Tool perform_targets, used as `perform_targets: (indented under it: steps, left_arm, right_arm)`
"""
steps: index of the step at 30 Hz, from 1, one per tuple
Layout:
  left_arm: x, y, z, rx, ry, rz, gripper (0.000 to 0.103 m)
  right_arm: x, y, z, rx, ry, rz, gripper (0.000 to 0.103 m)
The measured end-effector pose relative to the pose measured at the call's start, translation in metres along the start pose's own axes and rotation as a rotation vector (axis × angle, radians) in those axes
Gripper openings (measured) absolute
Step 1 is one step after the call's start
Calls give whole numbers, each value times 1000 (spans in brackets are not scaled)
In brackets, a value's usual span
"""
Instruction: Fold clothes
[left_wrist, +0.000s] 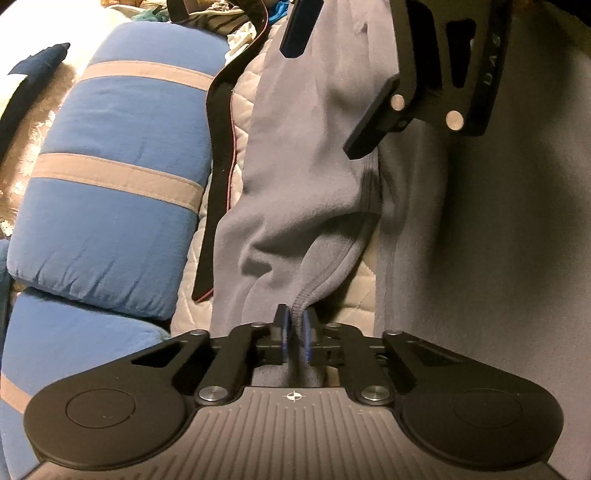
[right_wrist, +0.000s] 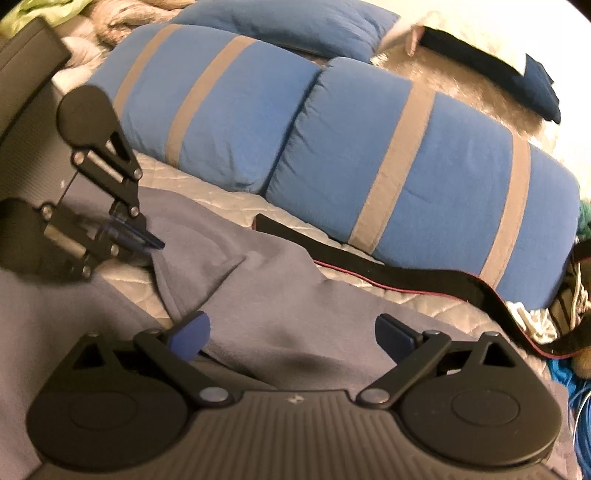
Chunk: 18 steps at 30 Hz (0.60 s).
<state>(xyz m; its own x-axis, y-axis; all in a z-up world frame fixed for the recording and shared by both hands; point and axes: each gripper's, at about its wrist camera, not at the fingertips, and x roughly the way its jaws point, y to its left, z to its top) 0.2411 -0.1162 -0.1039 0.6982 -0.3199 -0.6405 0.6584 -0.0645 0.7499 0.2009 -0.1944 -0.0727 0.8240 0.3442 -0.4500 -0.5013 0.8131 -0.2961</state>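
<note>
Fabric first: through the left wrist camera, your left gripper has its jaws pinched on the ribbed cuff of the soft grey fleece garment, which trails away across the pale quilted bedcover. That hold probably anchors a sleeve end for folding. Your right gripper hangs at the far right, above the garment.

Through the right wrist camera, your right gripper has its jaws spread wide over the grey fleece, gripping nothing. At the left, your left gripper nips the cuff. Beyond lie a black strap with red edging and blue pillows with grey stripes.
</note>
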Motion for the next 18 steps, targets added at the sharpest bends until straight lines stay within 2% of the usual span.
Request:
perform_targets:
  steps: [4, 11, 13, 16, 18]
  left_arm:
    - [-5, -5, -8, 26, 33, 27, 5]
    - [-16, -16, -25, 42, 75, 68, 4]
    - [-17, -20, -27, 57, 92, 74, 2]
    - [-19, -24, -30, 59, 98, 89, 2]
    - [-20, -24, -30, 41, 96, 96, 2]
  right_arm:
    - [5, 3, -1, -16, 15, -25, 100]
    - [25, -6, -6, 42, 122, -95, 100]
    - [27, -7, -8, 44, 135, -104, 100]
    - [18, -6, -7, 36, 87, -104, 100]
    - [7, -2, -4, 17, 17, -48, 99]
